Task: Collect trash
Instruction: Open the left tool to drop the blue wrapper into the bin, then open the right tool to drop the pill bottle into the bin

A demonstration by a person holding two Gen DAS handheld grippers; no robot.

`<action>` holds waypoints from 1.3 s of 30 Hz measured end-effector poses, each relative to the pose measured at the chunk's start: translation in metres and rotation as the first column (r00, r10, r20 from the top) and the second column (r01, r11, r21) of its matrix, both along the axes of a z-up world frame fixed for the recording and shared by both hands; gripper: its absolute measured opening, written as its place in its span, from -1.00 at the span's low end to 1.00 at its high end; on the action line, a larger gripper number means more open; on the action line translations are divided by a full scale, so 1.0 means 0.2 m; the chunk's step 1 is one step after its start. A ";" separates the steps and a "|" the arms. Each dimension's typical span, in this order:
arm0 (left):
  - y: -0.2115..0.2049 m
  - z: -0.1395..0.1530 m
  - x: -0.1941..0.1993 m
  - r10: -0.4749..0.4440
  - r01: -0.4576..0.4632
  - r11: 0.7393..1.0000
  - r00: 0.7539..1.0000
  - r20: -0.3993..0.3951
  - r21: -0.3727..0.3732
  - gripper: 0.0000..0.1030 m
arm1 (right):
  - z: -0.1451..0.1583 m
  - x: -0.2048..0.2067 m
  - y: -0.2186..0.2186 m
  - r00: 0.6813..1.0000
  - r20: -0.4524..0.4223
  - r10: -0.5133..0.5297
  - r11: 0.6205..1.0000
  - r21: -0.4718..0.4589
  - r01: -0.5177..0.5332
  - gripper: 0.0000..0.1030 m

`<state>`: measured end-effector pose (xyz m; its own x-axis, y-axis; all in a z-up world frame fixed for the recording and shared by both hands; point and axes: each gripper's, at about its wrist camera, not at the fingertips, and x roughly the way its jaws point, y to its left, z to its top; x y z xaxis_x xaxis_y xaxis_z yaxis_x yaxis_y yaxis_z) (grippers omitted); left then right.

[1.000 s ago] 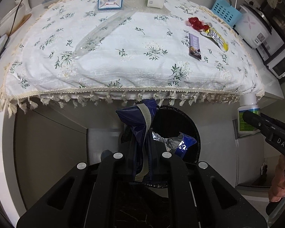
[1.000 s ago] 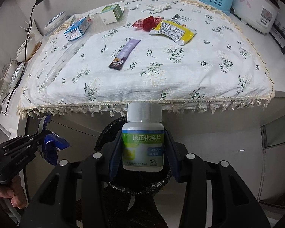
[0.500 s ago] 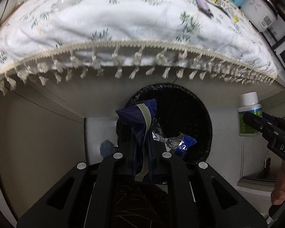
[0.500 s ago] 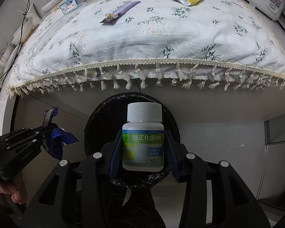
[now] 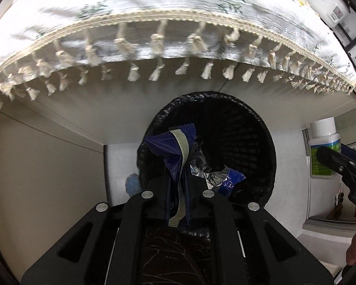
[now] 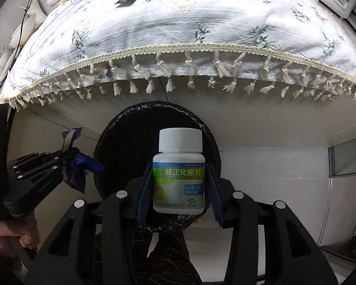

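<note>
Both grippers are lowered from above the table edge toward the black-lined trash bin (image 5: 261,128). The tabletop with its floral tablecloth (image 6: 178,30) is now seen only edge-on from the left wrist, its tassels filling the upper frame, and the items on it are pushed to the top edge or out of sight. The bin's mouth is seen larger in both views. The blue wrapper (image 5: 175,152) and the white pill bottle (image 6: 179,173) are brought directly over that mouth.
</note>
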<state>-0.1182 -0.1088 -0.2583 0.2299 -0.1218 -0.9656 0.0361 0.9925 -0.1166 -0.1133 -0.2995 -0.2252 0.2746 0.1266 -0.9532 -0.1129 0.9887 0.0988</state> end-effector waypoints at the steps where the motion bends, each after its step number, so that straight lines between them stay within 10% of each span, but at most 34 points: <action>1: -0.02 -0.01 0.01 -0.006 0.006 1.000 1.000 0.000 0.003 -0.84 | 0.00 -0.01 -0.01 1.000 -0.003 -0.004 1.000 0.003 0.004 -0.20; 11: -0.17 -0.12 0.06 -0.088 0.088 0.996 0.996 -0.025 -0.001 -0.81 | -0.03 -0.02 -0.12 0.999 -0.016 -0.048 0.999 0.005 0.048 -0.20; 25: -0.20 -0.02 0.08 -0.082 0.083 0.996 0.995 0.059 -0.023 0.37 | -0.01 0.02 -0.11 0.999 -0.010 -0.045 0.999 0.008 0.045 -0.20; 39: 0.02 0.14 0.04 0.018 -0.013 0.999 0.989 0.145 -0.037 0.88 | -0.04 0.12 0.12 0.999 -0.011 0.044 0.999 0.027 -0.043 -0.20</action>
